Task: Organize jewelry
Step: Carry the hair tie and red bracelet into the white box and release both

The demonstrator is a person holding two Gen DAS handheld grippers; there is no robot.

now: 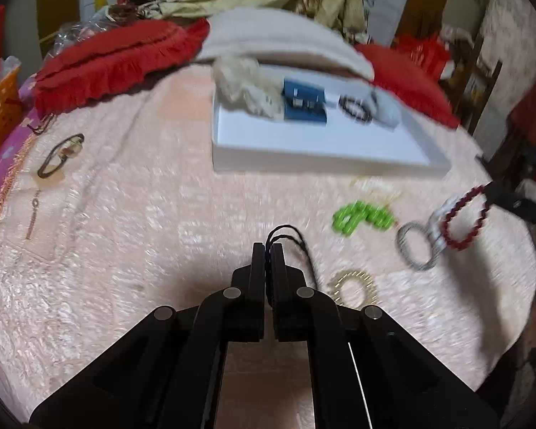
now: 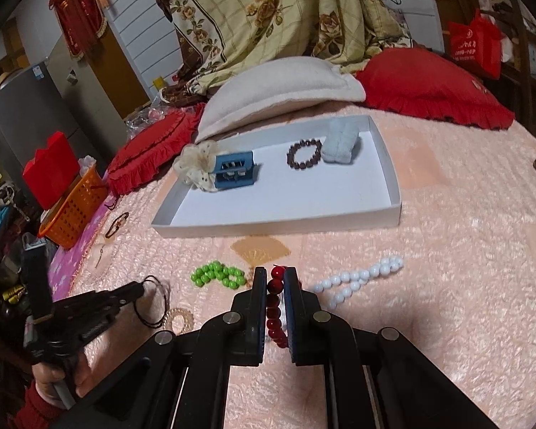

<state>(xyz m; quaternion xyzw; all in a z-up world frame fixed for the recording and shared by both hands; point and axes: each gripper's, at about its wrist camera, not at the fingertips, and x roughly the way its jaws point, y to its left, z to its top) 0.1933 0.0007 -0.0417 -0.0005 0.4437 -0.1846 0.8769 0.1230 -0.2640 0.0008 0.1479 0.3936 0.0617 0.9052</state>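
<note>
Left-wrist view. The left gripper (image 1: 268, 250) points steeply down at the pink quilted bedspread (image 1: 143, 250); its jaws are pressed together on a thin black cord (image 1: 303, 246), which loops above the fingertips and trails down to the right. Just right of it lies a pale gold ring-shaped bangle (image 1: 355, 287), and farther up a green bead bracelet (image 1: 362, 216). At the right edge the right gripper (image 1: 496, 193) enters, a dark red bead bracelet (image 1: 462, 220) hanging from it, with a grey ring and white beads beside it, all blurred. Well to the left on the bedspread lies a dark bangle (image 1: 59, 155).

Right-wrist view. At lower left a hand (image 2: 59, 375) with a red sleeve holds the left gripper's handle; that gripper is tilted toward the bedspread, with the cord at its tip. The right gripper (image 2: 276, 279) also points downward, its jaws narrow and clamped on the dark red bead bracelet, whose beads run down between the pads. The green bracelet lies just left of its fingertips; a white bead necklace (image 2: 361, 279) lies to the right.

Beyond, a white shallow tray (image 2: 389, 193) holds a cream lace scrunchie (image 2: 193, 164), a blue clip (image 2: 234, 171), a brown bead bracelet (image 2: 303, 153) and a pale blue cushion (image 2: 341, 143). A red bag (image 2: 475, 46) at upper right bears print too small to read.
</note>
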